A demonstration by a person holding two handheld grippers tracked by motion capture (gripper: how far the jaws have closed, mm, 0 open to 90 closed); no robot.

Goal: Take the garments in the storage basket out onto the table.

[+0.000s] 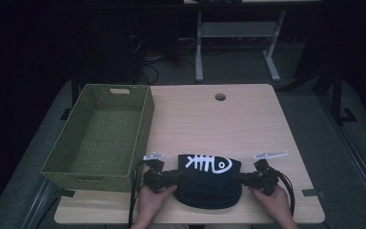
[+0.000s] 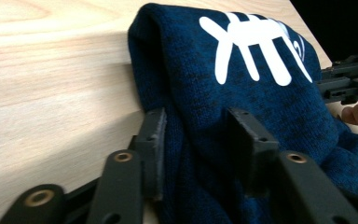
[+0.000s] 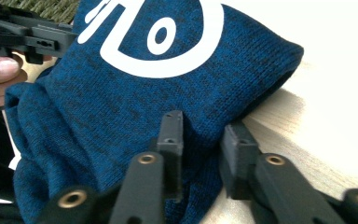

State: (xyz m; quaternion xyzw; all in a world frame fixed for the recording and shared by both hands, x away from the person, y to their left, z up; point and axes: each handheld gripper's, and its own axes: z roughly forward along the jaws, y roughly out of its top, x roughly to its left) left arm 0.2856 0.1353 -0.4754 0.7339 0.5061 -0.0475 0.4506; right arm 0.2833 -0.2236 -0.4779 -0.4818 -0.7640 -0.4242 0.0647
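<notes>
Both my tools — left tool (image 1: pixel 177 175), right tool (image 1: pixel 243 178) — pinch opposite ends of the folded blue sweater (image 1: pixel 209 180) lying beside the green basket (image 1: pixel 100 138) on the tabletop (image 1: pixel 248 124).

From above, my hands (image 1: pixel 156 202) ran off the bottom edge. The folded sweater (image 1: pixel 209 183) hid both grippers' pads there, and its fish-bone print (image 3: pixel 158 42) was cut off by my right gripper view's top edge.
</notes>
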